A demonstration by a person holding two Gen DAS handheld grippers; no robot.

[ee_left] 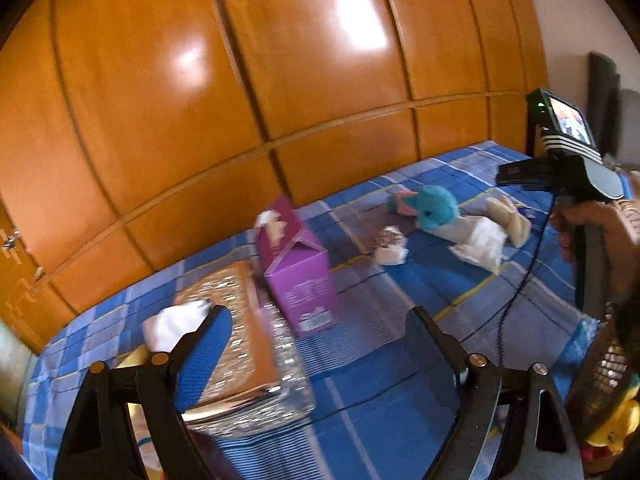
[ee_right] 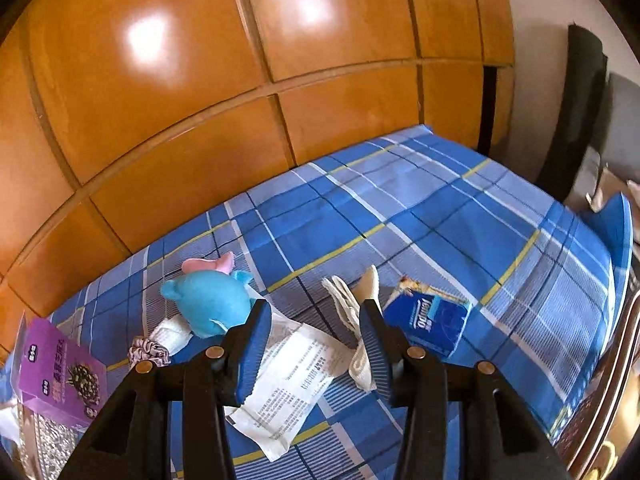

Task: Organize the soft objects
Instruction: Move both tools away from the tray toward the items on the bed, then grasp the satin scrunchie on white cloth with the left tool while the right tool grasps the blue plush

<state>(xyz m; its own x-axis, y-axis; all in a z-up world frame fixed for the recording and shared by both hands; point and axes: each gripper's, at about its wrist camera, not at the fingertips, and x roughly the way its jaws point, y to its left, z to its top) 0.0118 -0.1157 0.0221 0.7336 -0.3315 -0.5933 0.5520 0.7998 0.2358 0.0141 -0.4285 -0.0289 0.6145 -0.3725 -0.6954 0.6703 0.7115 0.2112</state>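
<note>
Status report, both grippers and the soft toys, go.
Left gripper open, empty. Right gripper part open, empty, over white packet. Blue plush loose on plaid bedsheet. Purple carton stands nearby.

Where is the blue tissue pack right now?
In the right wrist view, the blue tissue pack lies on the blue plaid bedsheet, right of the cream folded cloth.

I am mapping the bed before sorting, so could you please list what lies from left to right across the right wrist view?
Purple box → scrunchie → blue plush toy → white printed packet → cream socks → blue tissue pack.
</note>
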